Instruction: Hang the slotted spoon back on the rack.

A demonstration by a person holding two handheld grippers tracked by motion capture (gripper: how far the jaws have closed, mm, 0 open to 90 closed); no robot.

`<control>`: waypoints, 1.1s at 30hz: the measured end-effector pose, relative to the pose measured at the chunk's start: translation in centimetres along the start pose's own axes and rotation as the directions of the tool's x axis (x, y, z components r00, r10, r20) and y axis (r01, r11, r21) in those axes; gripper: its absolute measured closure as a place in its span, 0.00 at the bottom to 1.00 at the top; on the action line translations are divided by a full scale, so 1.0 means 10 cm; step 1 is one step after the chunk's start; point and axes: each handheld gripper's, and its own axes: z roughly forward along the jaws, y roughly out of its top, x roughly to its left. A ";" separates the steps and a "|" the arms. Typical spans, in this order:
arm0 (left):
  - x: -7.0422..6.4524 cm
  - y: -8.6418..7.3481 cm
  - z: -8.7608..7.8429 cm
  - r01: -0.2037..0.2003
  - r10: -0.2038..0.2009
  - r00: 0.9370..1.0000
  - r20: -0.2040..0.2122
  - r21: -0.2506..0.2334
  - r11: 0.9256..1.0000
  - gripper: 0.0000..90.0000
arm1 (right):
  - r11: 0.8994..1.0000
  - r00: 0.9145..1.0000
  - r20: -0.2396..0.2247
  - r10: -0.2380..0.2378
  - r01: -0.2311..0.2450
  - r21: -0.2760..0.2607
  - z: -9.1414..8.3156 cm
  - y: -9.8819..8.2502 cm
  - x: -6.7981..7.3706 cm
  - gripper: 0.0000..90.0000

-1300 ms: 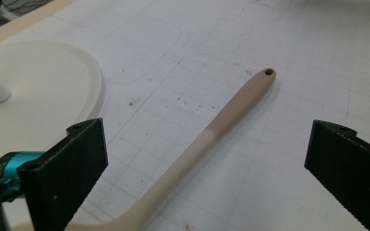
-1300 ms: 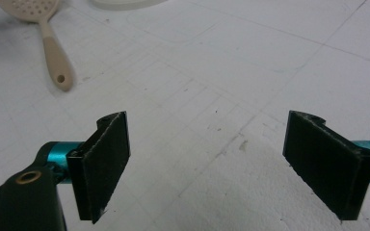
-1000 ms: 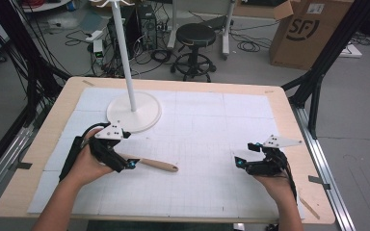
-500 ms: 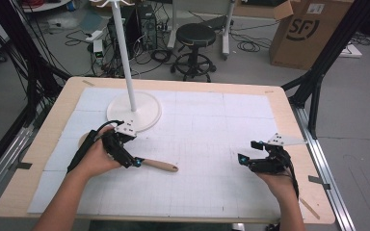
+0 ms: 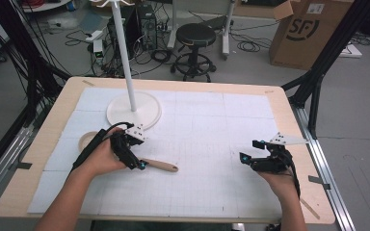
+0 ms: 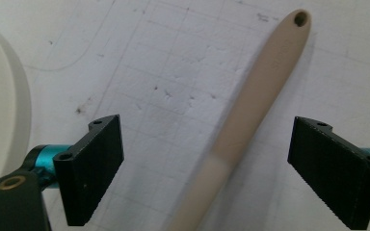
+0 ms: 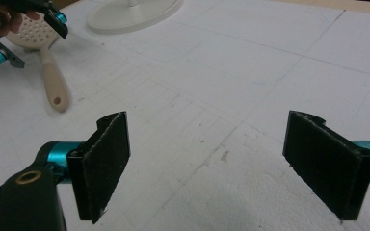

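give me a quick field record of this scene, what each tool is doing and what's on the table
work in hand: left tool straddling the skimmer spoon handle
left tool: jaws just been closing, handle between them, pads not yet touching it
right tool: open, nothing between the jaws, apart from the spoon
spoon: flat on the white mat, perforated head seen in the right gripper view
other: white stand with round base behind the left hand

Beige slotted spoon, flat on mat
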 end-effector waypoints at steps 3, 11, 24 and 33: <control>0.03 0.05 0.00 -0.009 0.008 1.000 0.019 0.005 1.000 0.17 | 1.000 1.000 0.011 0.004 -0.004 -0.001 -0.01 0.00 0.00 0.17; 0.02 0.11 0.05 -0.063 0.063 0.998 0.007 0.099 0.993 0.30 | 1.000 1.000 0.011 -0.007 0.007 0.012 0.00 -0.02 0.02 0.17; -0.07 0.18 0.08 -0.122 0.116 0.992 0.045 0.176 0.977 0.44 | 1.000 1.000 0.000 -0.011 0.011 -0.013 -0.05 0.01 0.05 0.17; -0.05 0.15 0.11 -0.122 0.113 0.992 0.051 0.218 0.968 0.54 | 1.000 1.000 -0.002 -0.011 0.010 -0.008 -0.04 0.00 0.05 0.18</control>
